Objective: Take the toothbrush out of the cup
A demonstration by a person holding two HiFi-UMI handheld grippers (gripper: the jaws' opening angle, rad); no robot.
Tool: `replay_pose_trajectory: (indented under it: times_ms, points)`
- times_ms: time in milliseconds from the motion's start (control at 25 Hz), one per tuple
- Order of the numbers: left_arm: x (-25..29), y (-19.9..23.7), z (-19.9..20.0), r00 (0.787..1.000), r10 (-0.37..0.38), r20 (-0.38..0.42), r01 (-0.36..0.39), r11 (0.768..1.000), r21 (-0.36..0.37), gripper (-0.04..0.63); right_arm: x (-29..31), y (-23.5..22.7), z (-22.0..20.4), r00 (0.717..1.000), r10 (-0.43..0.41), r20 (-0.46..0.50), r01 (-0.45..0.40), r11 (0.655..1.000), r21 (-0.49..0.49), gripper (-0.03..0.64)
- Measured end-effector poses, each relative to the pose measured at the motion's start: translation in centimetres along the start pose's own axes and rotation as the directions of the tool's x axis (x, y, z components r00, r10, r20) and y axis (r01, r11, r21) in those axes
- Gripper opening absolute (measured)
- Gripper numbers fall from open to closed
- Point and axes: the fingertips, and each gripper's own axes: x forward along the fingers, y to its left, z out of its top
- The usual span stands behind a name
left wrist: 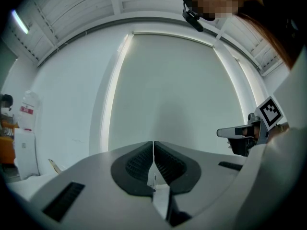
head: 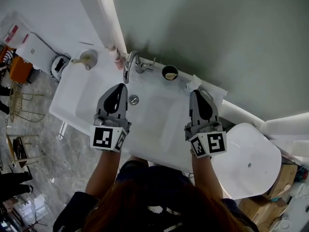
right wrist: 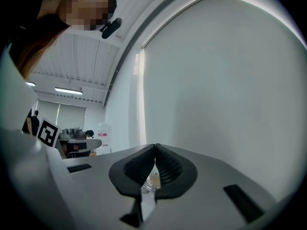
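I am holding both claws closed and empty over the white sink (head: 159, 117). The left gripper (head: 121, 86) has its jaws pressed together with nothing between them, and the right gripper (head: 195, 93) is the same. Both are pointing level toward the wall behind the basin.

I am judging that the reach has not begun. The pale cup (head: 89, 58) is sitting on the back left corner of the sink ledge, well apart from my left claw. A thin light handle (head: 76, 61) is leaning out over its rim to the left, and I am taking that to be the toothbrush, though it is too small to be sure. A second, dark cup (head: 170, 72) is standing on the ledge right of the faucet (head: 128, 65), near my right claw. Something pale is showing inside it, and I cannot tell what.

To do this well, I am thinking one claw has to open first, then come in on the handle above the rim and close across its thin side. The lift should follow the handle's lean so that the cup is not tipping. The other claw could be steadying the cup.

The arched faucet is standing between my left claw and the dark cup. A small pink item (head: 116, 57) is sitting by the wall between the faucet and the pale cup. A white toilet lid (head: 248, 163) is lying to the right, clear of the work.
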Motion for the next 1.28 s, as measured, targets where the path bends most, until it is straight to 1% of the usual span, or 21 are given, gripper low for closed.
replay_pose_trajectory:
  times_ms: [160,280,440,640,800,920,1080,1120,1200,1280]
  points:
    - [1.5,1.1,-0.5,1.0,-0.026,0.009,0.026,1.0,-0.008,0.025,1.9,0.1,-1.8,0.999,-0.015,-0.037,0.014,1.0,-0.025,0.023]
    - [2.2,2.0,-0.6,0.999,-0.037,0.016,0.037,0.999,-0.01,0.025,3.2,0.3,-3.6,0.997,-0.02,-0.074,0.017,0.999,-0.042,0.045]
    - [3.1,2.8,-1.0,0.999,-0.044,0.026,0.044,0.999,-0.017,0.025,5.5,0.2,-6.6,0.991,-0.012,-0.137,0.004,0.998,-0.06,0.099]
    - [3.6,3.8,-1.3,0.999,-0.051,0.016,0.051,0.998,-0.024,0.025,8.3,-0.3,-10.1,0.979,-0.01,-0.205,0.001,0.999,-0.048,0.141]
    - [3.6,4.4,-1.6,0.999,-0.053,0.009,0.053,0.998,-0.027,0.025,10.2,-1.0,-12.7,0.963,-0.033,-0.268,0.024,0.999,-0.038,0.203]
    - [3.6,4.9,-2.2,0.999,-0.053,0.0,0.053,0.998,-0.03,0.025,11.5,-1.0,-14.2,0.951,-0.036,-0.307,0.024,0.999,-0.043,0.255]
    - [3.5,5.5,-2.7,0.999,-0.049,-0.011,0.048,0.998,-0.033,0.025,12.4,-1.1,-15.4,0.946,-0.062,-0.319,0.041,0.996,-0.074,0.253]
    - [3.5,5.7,-2.8,0.999,-0.048,-0.013,0.047,0.998,-0.033,0.025,12.5,-1.2,-15.5,0.945,-0.069,-0.319,0.048,0.996,-0.076,0.236]
    - [3.6,6.0,-2.9,0.999,-0.047,-0.014,0.047,0.998,-0.032,0.025,12.7,-1.4,-15.5,0.946,-0.08,-0.316,0.059,0.995,-0.076,0.176]
    - [3.6,6.2,-2.8,0.999,-0.048,-0.013,0.047,0.998,-0.029,0.025,12.7,-1.5,-15.1,0.949,-0.084,-0.305,0.064,0.995,-0.076,0.162]
